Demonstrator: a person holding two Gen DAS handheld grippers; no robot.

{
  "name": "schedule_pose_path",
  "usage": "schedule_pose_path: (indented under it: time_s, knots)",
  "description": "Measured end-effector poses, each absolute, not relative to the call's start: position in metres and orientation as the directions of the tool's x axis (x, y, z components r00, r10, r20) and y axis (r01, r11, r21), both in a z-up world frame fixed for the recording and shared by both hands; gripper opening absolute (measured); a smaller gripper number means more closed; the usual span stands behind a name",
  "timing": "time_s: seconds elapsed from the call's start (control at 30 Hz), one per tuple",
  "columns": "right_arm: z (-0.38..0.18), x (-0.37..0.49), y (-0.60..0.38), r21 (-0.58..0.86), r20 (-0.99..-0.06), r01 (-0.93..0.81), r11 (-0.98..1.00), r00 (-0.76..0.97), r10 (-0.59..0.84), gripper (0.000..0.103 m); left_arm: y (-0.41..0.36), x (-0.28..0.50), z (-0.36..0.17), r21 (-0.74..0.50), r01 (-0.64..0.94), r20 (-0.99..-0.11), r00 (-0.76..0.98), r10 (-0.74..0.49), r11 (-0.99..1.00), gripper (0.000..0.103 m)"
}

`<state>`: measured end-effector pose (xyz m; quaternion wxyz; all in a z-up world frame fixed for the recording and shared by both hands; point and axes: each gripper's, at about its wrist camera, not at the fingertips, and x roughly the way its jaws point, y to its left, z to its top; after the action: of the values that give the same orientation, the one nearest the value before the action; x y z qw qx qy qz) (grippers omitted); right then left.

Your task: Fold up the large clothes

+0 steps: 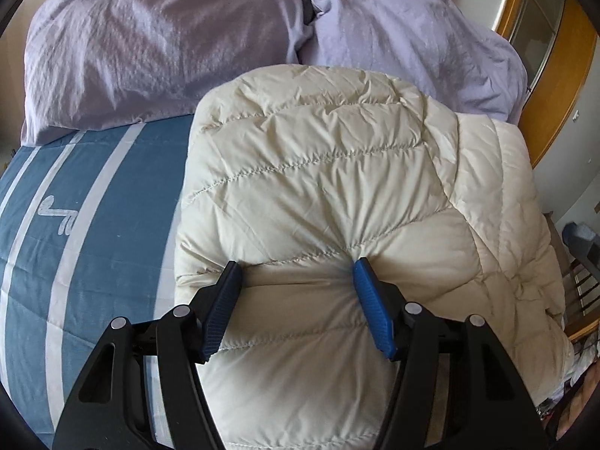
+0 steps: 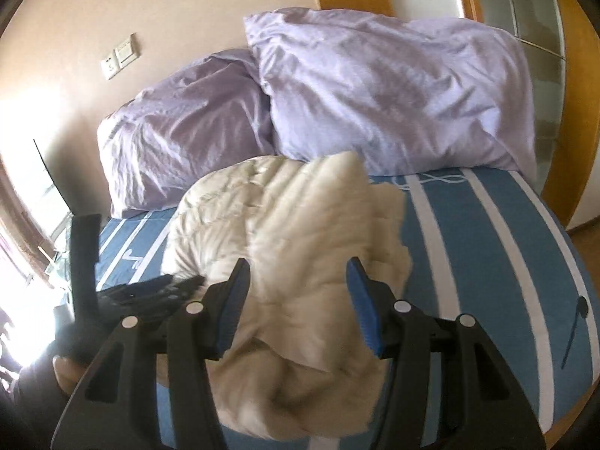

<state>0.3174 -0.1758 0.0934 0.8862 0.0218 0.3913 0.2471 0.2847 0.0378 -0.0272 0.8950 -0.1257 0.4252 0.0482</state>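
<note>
- 1 cream quilted jacket (image 1: 337,195)
- 2 lilac pillows — left (image 2: 180,127), right (image 2: 390,90)
- 1 blue striped bedspread (image 1: 112,225)
- 2 grippers — left (image 1: 296,281), right (image 2: 298,281)
- 1 wall switch plate (image 2: 120,56)

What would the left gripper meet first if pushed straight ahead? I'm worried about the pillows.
The cream puffer jacket: the left gripper, jaws open, already presses into it. The lilac pillows lie beyond.

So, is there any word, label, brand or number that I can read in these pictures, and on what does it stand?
No text is legible.
White woven mark on the blue striped bedspread: a logo-like shape, cut off, not readable.
Wall switch plate: no readable marking.
Cream quilted jacket: no label visible.
</note>
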Motion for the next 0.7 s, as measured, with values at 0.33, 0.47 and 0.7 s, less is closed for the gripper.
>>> schedule_pose_path:
  time_s: [0.33,0.47,0.7]
  knots:
    - [0.1,0.332,-0.132,0.198,-0.669,-0.408,0.891,0.609,0.427,0.051,0.028,0.287,-0.035,-0.182,-0.157,-0.766,0.642,-0.04,0.971,0.063]
    - [0.091,0.347,-0.125,0.141,-0.673,-0.354,0.924,0.65,0.352,0.051,0.028,0.288,-0.037,-0.191,-0.147,-0.764,0.643,-0.053,0.97,0.063]
    - [0.045,0.368,-0.146,0.142,-0.74,-0.263,0.954,0.612,0.278,0.044,0.031,0.288,-0.04,-0.218,-0.126,-0.757,0.648,-0.086,0.968,0.063]
